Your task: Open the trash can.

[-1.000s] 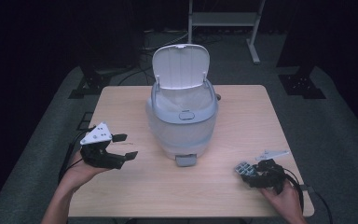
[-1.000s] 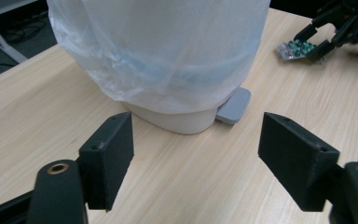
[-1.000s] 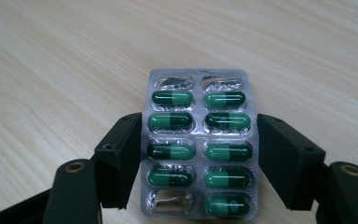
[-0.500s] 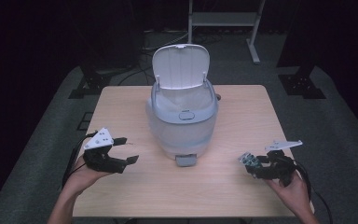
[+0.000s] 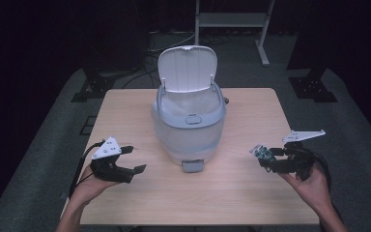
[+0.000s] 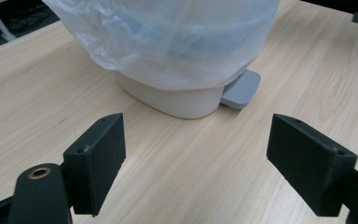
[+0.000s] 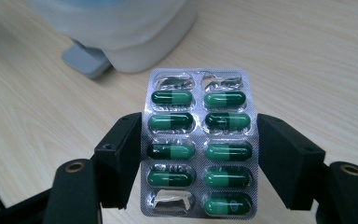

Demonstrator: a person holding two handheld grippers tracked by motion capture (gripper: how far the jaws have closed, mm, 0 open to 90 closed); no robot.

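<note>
High view is showing the right tongs [image 5: 265,158] clamping a blister pack [image 7: 199,140] by its long edges, above the surface [image 5: 251,193] right of the open bin [image 5: 188,121], while the left tongs [image 6: 193,163] are hanging wide open, empty.

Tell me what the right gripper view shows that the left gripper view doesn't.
Right gripper view: a blister pack of green capsules clamped between the right gripper jaws, three pockets empty. Left gripper view: the left gripper wide open with nothing between its jaws, and the clear bag over the bin. Both: the bin's white base, its grey pedal and the wooden table.
</note>
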